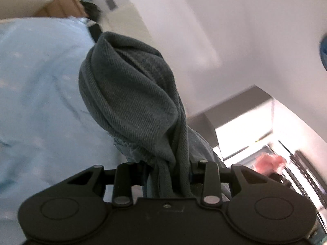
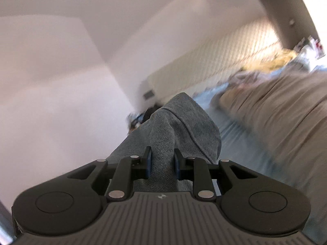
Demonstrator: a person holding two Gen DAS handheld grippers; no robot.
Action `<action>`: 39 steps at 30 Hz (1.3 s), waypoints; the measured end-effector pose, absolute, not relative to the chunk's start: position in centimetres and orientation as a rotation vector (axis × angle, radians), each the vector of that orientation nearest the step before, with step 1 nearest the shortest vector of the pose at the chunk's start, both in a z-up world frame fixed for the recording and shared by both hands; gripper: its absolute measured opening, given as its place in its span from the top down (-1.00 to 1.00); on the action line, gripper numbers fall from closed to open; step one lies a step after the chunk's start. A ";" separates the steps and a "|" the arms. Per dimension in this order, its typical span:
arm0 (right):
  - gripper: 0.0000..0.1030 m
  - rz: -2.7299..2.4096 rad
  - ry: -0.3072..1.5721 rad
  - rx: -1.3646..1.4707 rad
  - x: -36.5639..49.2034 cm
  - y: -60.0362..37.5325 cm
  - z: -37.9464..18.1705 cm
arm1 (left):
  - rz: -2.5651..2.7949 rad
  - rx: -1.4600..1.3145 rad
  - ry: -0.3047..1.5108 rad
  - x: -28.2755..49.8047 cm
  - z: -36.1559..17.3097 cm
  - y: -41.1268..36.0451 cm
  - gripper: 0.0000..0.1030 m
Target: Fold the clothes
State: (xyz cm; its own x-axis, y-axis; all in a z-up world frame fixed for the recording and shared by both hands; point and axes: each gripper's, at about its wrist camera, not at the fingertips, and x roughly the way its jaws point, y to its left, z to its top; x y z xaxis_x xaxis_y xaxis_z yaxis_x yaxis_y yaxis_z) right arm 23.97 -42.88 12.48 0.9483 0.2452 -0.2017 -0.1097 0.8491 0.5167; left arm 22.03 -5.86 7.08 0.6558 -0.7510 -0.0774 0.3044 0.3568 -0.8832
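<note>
Denim garment (image 1: 130,94) bunches clamped between both tongs' pads (image 2: 148,163).

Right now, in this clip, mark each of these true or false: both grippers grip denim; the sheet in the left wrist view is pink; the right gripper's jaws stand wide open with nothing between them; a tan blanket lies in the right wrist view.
1. Both grippers grip denim. True: the left gripper and the right gripper each pinch a bunched denim garment.
2. The sheet is pink. False: the bed sheet is light blue.
3. The right jaws are wide open and empty. False: they close on denim.
4. A tan blanket lies in view. True.
</note>
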 end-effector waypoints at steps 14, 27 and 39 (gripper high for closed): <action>0.56 -0.180 0.119 0.502 13.8 -65.2 12.1 | -1.075 -0.879 0.671 26.7 5.4 -35.9 0.38; 0.54 -0.410 0.316 0.625 15.8 -75.1 -7.4 | -1.079 -0.667 0.862 28.3 -8.3 -47.0 0.20; 0.35 -0.425 0.298 0.621 14.6 -72.6 -5.9 | -1.062 -0.585 0.886 26.8 -5.5 -45.0 -0.18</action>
State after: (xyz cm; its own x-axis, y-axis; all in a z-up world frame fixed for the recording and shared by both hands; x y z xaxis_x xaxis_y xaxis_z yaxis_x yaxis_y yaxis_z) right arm 14.58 -72.62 -5.88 0.8724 -0.2931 -0.3910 0.4679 0.7321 0.4951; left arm 26.83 -44.99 -5.48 0.2105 -0.9195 -0.3320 0.4917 0.3931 -0.7770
